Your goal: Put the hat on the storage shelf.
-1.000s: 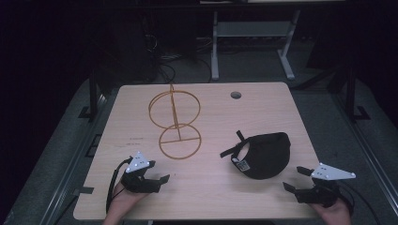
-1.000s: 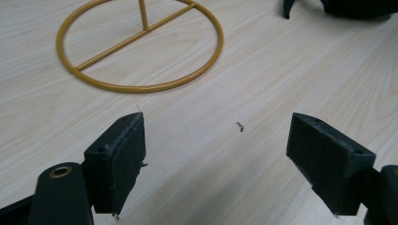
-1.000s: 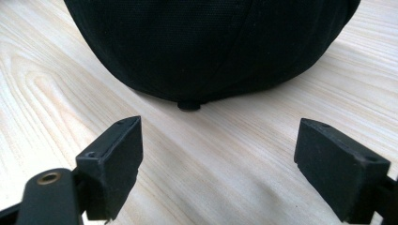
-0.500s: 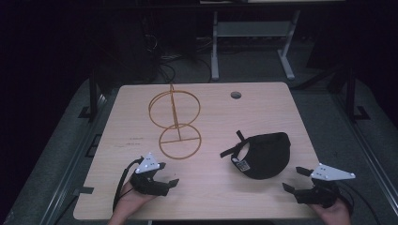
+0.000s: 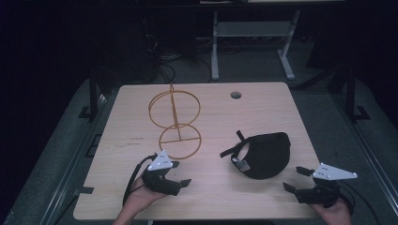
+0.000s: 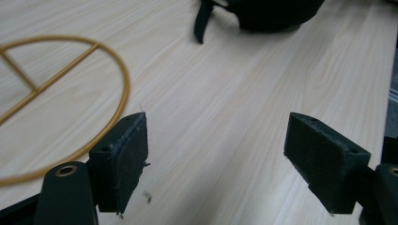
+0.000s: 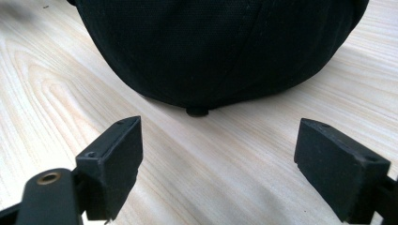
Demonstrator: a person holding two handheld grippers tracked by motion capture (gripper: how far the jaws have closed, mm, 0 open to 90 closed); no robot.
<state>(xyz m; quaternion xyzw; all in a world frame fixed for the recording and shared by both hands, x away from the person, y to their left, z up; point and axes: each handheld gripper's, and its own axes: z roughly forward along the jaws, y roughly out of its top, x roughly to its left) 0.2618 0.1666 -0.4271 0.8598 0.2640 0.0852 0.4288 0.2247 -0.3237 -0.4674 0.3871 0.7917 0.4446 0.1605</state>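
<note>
A black cap (image 5: 263, 153) lies upside down on the right half of the wooden table (image 5: 263, 112), its strap pointing left. A gold wire stand (image 5: 174, 123) of two rings on a rod stands left of centre. My left gripper (image 5: 182, 173) is open just in front of the stand's base ring, pointing right toward the cap. In the left gripper view the open gripper (image 6: 225, 159) has bare wood between its jaws, the ring (image 6: 124, 93) at left and the cap (image 6: 272, 11) far ahead. My right gripper (image 5: 293, 178) is open, a short way in front of the cap (image 7: 220, 42).
A round cable hole (image 5: 235, 95) sits near the table's far edge. The right gripper is close to the table's front right corner. Behind the table stands a grey desk frame (image 5: 253, 42) on a dark floor.
My left gripper has moved right and a little forward along the front of the table, turning toward the cap. The right gripper, cap and stand have stayed put.
</note>
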